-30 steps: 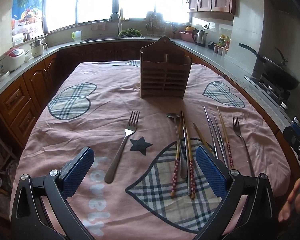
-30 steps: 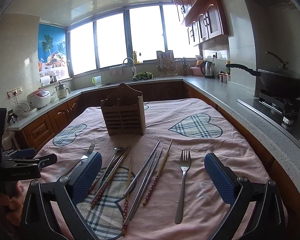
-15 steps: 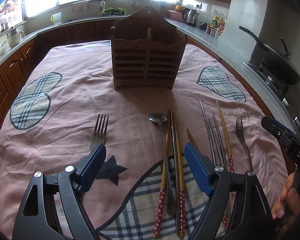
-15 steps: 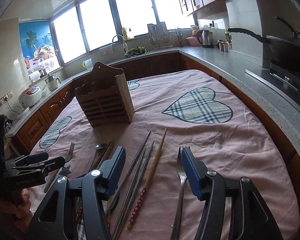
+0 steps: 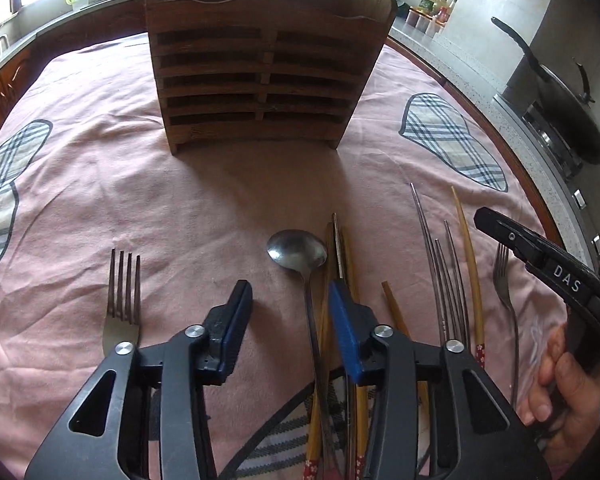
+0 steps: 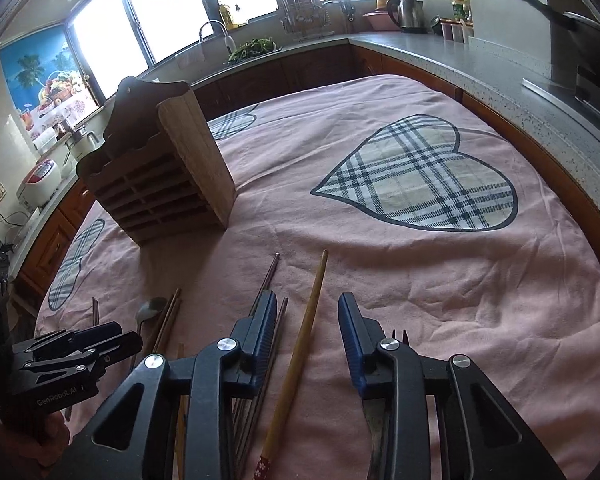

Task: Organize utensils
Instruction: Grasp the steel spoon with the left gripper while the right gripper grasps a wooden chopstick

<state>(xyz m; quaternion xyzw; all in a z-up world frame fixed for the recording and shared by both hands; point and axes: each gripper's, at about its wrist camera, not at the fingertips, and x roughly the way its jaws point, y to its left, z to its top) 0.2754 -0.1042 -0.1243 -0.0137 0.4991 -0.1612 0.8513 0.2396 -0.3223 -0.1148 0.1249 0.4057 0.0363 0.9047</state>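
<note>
A wooden utensil holder (image 5: 268, 60) stands on the pink tablecloth; it also shows in the right wrist view (image 6: 160, 172). My left gripper (image 5: 290, 300) is open, low over the cloth, its jaws astride the handle of a metal spoon (image 5: 298, 250). A fork (image 5: 122, 304) lies to its left, chopsticks (image 5: 350, 264) and metal chopsticks (image 5: 440, 264) to its right. My right gripper (image 6: 308, 312) is open, low, astride a wooden chopstick (image 6: 306, 332). A second fork (image 5: 504, 280) lies far right, partly hidden under the right finger (image 6: 356, 340).
The pink tablecloth (image 6: 440, 280) with plaid hearts covers the table. Kitchen counters ring it, with a wok (image 5: 560, 100) on the stove at right, a kettle (image 6: 406, 14) and a sink behind. The left gripper shows in the right wrist view (image 6: 80, 348).
Both grippers have moved forward and down toward the utensils and narrowed their jaws. The left now straddles the spoon handle, the right straddles a wooden chopstick.
</note>
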